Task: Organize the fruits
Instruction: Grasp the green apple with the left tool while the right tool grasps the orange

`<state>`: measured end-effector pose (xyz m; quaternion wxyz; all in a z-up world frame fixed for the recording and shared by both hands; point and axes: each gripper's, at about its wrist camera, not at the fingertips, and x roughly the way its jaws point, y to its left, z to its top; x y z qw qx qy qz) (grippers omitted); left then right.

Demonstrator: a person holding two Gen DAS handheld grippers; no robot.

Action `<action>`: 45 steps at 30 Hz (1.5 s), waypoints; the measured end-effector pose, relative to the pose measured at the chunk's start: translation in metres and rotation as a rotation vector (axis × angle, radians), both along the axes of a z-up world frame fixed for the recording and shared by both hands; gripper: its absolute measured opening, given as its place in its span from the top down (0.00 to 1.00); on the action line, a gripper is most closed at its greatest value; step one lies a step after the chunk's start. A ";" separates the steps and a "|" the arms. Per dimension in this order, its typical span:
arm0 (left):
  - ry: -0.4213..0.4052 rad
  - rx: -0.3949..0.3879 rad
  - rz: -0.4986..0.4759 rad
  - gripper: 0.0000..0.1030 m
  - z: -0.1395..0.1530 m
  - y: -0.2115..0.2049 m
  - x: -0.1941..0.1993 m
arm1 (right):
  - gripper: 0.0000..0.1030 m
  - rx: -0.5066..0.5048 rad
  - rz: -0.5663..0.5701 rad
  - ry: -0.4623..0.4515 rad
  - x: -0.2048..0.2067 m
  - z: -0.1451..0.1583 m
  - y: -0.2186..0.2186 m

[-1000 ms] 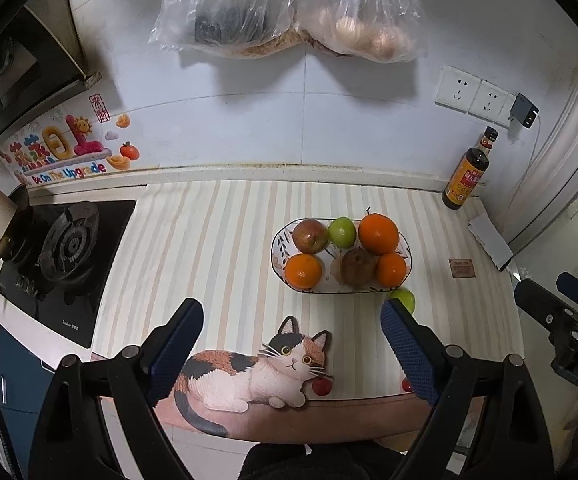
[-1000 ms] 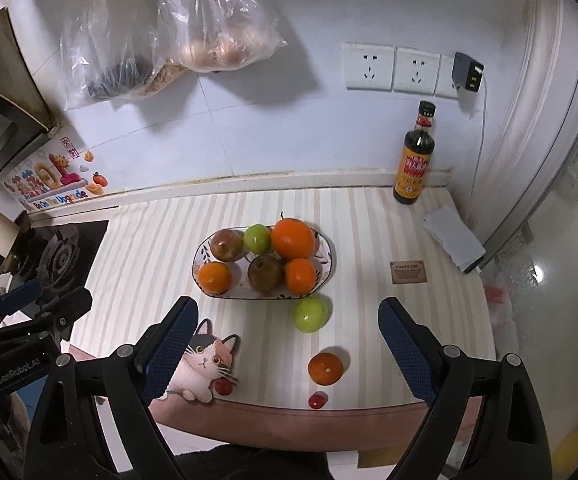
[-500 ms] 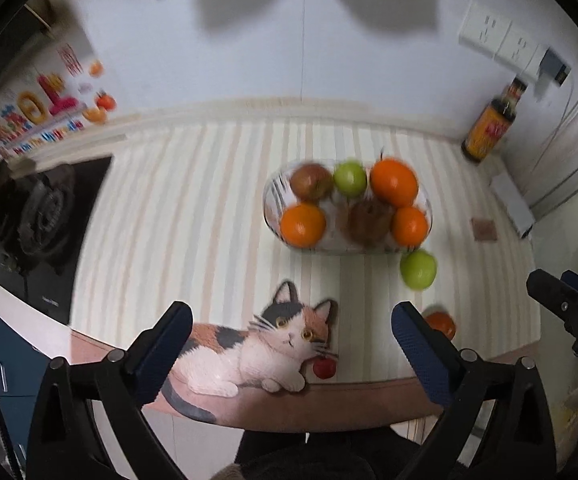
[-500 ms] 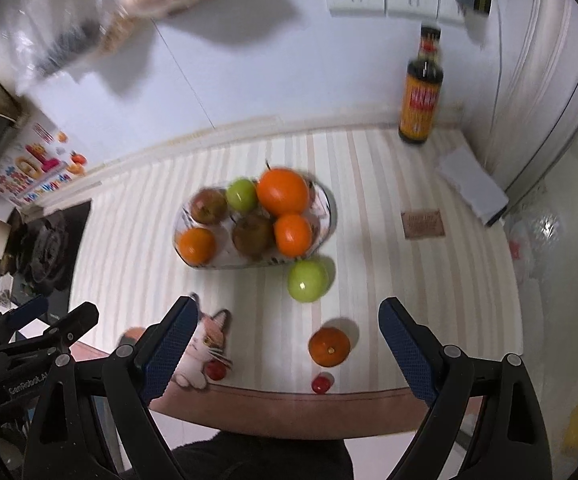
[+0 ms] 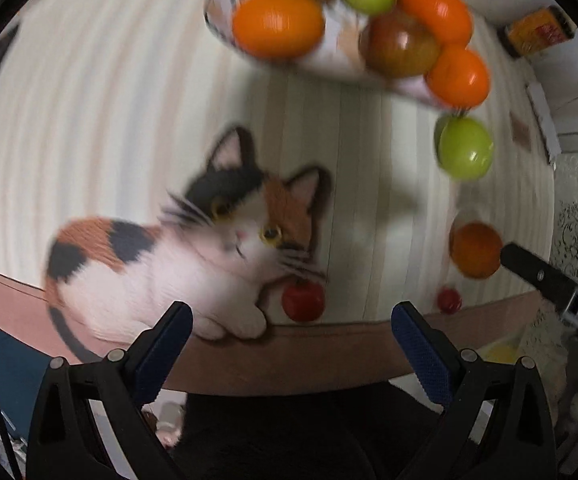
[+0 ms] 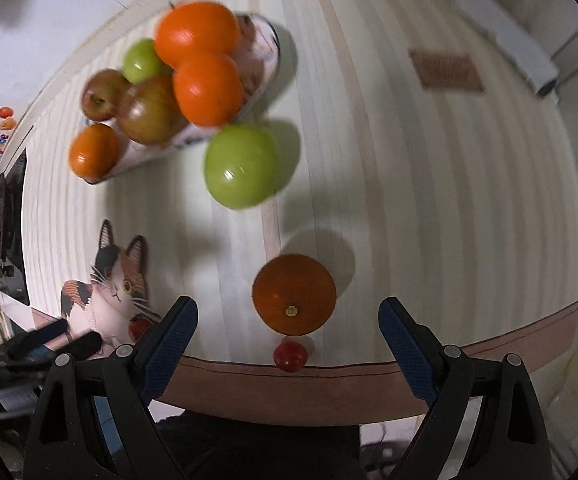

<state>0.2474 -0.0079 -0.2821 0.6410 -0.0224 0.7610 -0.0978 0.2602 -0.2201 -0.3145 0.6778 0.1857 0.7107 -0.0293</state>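
Both grippers have dropped low toward the near edge of the striped tabletop (image 6: 429, 184) since a second ago, the fruit now looming large, and the jaws of each stand wide apart, holding nothing. I judge the step to be the reach for loose fruit: the right gripper (image 6: 288, 326) lines up on the orange (image 6: 293, 294) with a small red fruit (image 6: 290, 356) just nearer, while the left gripper (image 5: 291, 330) faces another red fruit (image 5: 303, 301) beside the cat mat (image 5: 193, 248). Next, the right should straddle the orange, close, and carry it to the plate (image 6: 267, 50), past the green apple (image 6: 241, 171) lying just beside it.
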 end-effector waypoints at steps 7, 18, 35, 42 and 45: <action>0.076 -0.066 -0.011 0.30 -0.033 -0.013 -0.008 | 0.11 0.019 -0.010 0.034 0.003 -0.025 0.004; 0.093 -0.050 -0.040 0.72 -0.049 -0.025 -0.014 | 0.12 0.030 -0.029 -0.074 0.043 -0.008 0.008; -0.049 -0.050 -0.030 0.55 0.007 -0.046 0.051 | 0.42 0.055 0.088 0.082 0.021 -0.045 0.024; 0.001 -0.167 -0.087 0.47 -0.007 -0.127 0.081 | 0.43 0.014 0.045 0.008 0.008 -0.030 -0.006; 0.022 -0.165 -0.139 0.47 -0.022 -0.166 0.084 | 0.43 -0.004 0.006 0.004 0.005 -0.027 -0.033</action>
